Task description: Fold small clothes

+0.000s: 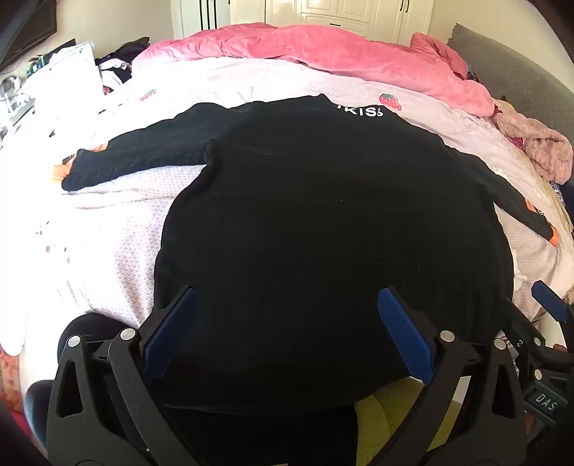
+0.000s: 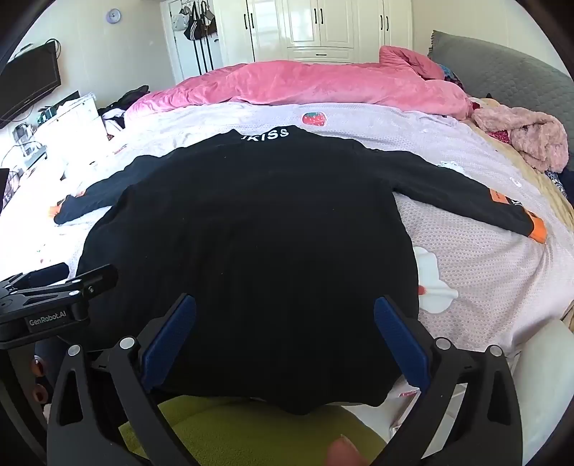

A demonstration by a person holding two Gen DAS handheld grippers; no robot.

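A black long-sleeved top (image 1: 305,215) (image 2: 251,233) lies spread flat on the bed, white lettering at its collar at the far end, both sleeves stretched out sideways. The right sleeve ends in an orange cuff (image 2: 537,226). My left gripper (image 1: 287,301) hovers above the top's near hem, jaws wide open, nothing between the blue pads (image 1: 405,333). My right gripper (image 2: 285,308) hangs over the hem as well, wide open and empty. The right gripper shows at the right edge of the left wrist view (image 1: 549,304); the left gripper's body (image 2: 53,297) shows at the left of the right wrist view.
The bed has a pale patterned sheet (image 2: 484,251) with a strawberry print (image 2: 314,118). A pink quilt (image 2: 305,82) is bunched along the far side, a fluffy pink garment (image 2: 523,136) at the right. Yellow-green cloth (image 2: 222,426) lies below the hem. White wardrobes (image 2: 323,28) stand behind.
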